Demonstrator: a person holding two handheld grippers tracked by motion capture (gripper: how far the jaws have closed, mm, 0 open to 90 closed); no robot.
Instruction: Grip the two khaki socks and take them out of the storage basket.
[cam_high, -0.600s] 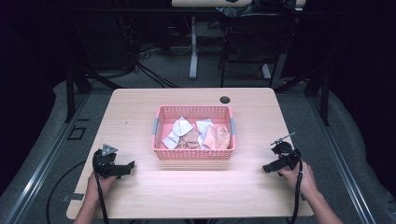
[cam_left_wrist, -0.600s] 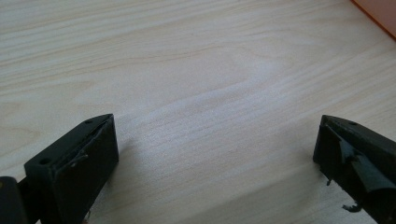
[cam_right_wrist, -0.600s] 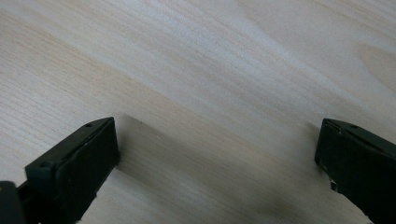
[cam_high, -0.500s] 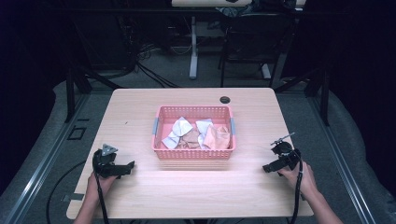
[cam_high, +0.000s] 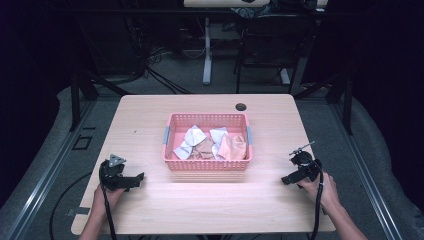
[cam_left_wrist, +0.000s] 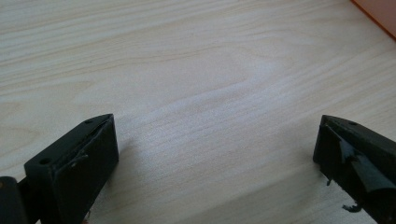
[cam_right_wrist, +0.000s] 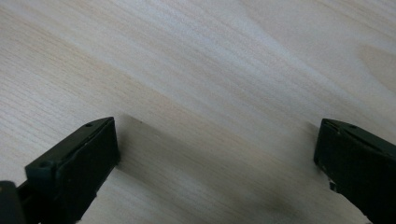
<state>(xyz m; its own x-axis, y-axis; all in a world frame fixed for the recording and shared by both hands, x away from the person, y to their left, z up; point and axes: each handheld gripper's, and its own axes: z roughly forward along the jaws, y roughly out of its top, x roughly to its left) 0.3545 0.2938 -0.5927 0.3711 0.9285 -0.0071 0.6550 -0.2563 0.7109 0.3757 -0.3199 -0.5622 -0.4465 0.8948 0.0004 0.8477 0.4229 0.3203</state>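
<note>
Both grippers (cam_high: 139, 178) (cam_high: 286, 179), jaws wide and empty, flank the basket (cam_high: 207, 164) of seemingly crumpled cloths.

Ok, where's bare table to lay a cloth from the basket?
Bare wood runs along the near edge of the table between the left claw and right claw, in front of the pink basket. Both side strips beside the basket are bare too. Crowding is inside the basket, piled with crumpled cloths.
</note>
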